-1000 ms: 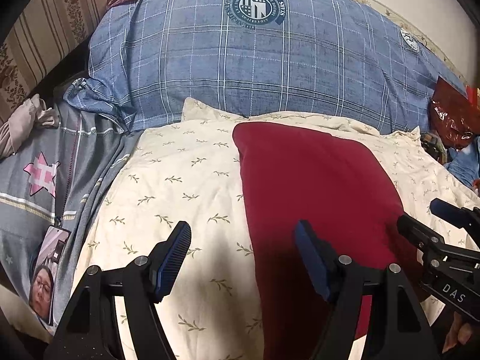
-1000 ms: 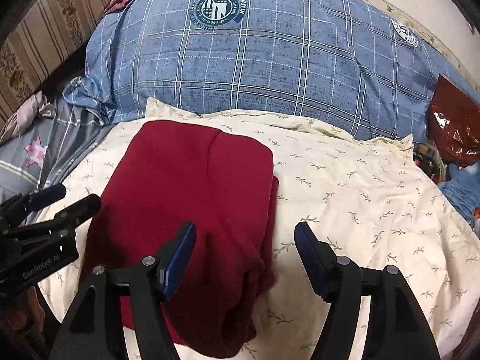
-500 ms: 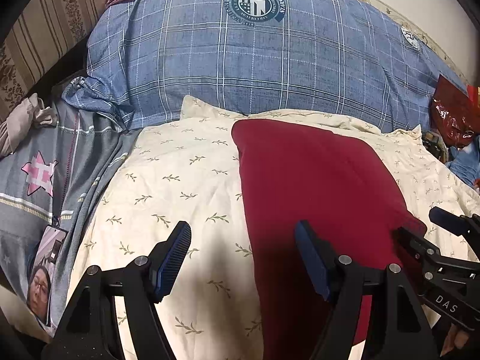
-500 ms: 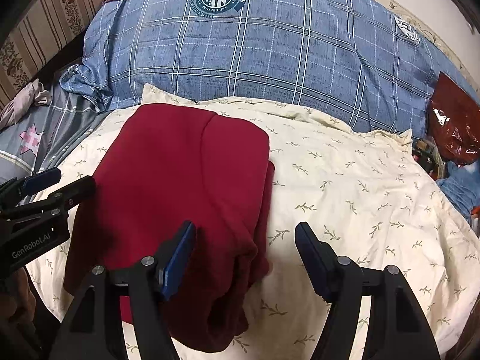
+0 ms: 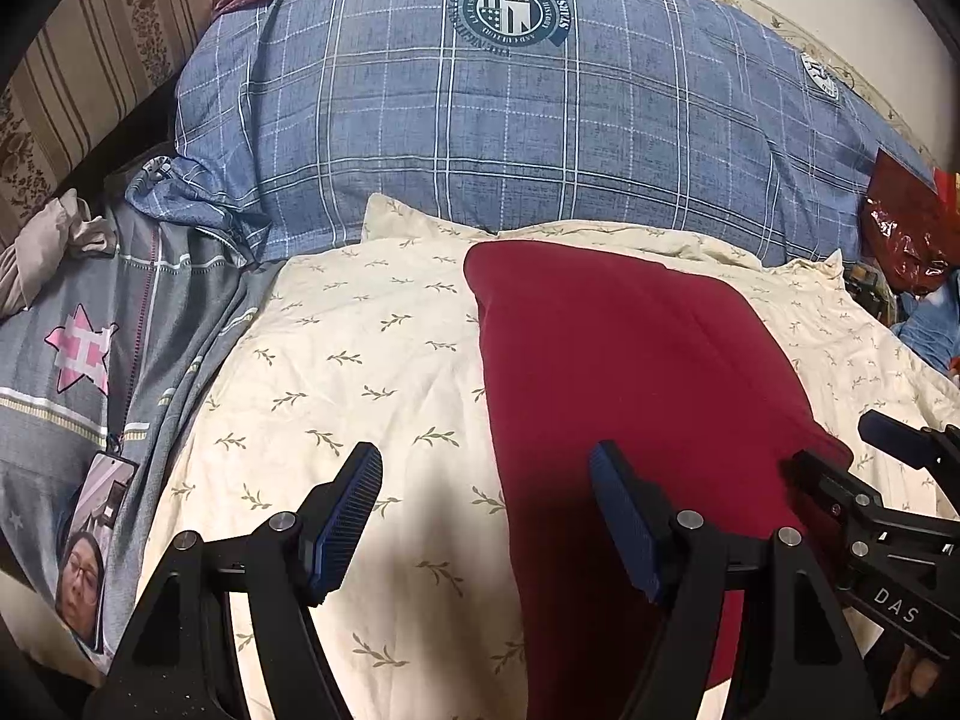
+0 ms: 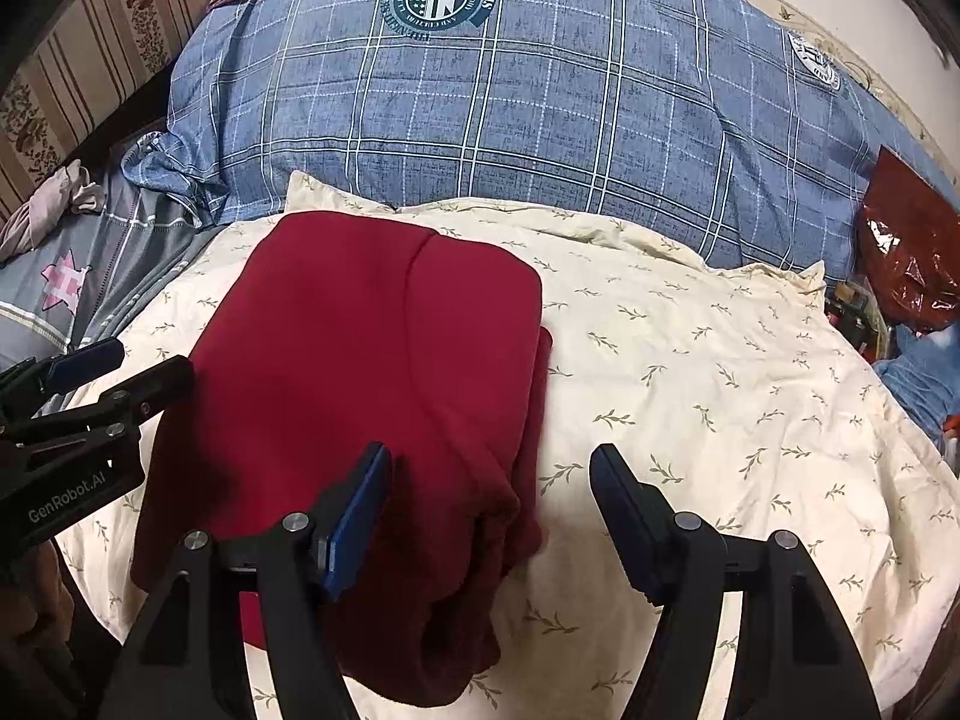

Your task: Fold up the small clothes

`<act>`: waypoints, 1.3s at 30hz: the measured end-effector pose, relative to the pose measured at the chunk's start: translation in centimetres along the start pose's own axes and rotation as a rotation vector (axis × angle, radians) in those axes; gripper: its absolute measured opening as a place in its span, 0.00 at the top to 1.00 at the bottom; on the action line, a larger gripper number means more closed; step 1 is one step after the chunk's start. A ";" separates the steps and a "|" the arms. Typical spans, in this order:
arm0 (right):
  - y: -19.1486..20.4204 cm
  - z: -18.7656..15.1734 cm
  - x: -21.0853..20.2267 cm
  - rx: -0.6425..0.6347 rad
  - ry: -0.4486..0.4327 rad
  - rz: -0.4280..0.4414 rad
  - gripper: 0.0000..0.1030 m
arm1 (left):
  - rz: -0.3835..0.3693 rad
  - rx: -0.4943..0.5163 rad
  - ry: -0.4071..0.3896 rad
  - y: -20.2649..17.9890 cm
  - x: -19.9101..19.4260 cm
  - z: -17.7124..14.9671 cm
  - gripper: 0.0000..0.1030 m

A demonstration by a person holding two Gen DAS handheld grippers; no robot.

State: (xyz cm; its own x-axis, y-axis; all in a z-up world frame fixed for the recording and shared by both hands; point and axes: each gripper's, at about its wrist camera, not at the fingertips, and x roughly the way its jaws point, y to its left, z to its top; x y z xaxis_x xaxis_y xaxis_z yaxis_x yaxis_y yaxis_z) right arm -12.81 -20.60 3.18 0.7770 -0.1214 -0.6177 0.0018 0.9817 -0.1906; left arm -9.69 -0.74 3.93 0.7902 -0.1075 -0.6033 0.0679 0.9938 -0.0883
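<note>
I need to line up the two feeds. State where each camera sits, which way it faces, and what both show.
Left wrist: on the left gripper, facing forward and down at the leaf-print sheet; own open fingers, plus the right gripper at right.
Right wrist: on the right gripper, facing the same way; own open fingers, the left gripper at left.
Shared: the folded red garment, the sheet, the blue plaid duvet.

Blue plaid pillow (image 5: pixel 510 120), leaf-print sheet (image 5: pixel 360 372)
</note>
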 end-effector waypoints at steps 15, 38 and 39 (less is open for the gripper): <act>-0.1 0.1 0.0 -0.001 -0.003 0.004 0.32 | 0.006 0.009 -0.003 -0.5 -0.3 -0.1 0.31; 0.2 0.2 -0.1 0.003 -0.007 0.005 0.32 | 0.009 0.021 -0.009 -1.0 -0.5 -0.1 0.31; 0.2 0.2 -0.1 0.003 -0.008 0.005 0.32 | 0.010 0.021 -0.008 -1.0 -0.5 -0.1 0.31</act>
State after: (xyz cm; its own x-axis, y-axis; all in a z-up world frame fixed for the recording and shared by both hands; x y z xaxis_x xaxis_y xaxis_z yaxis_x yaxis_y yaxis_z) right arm -12.74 -20.37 3.33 0.7820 -0.1152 -0.6125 -0.0005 0.9827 -0.1854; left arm -10.23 -1.68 4.29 0.7959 -0.0978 -0.5975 0.0727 0.9952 -0.0660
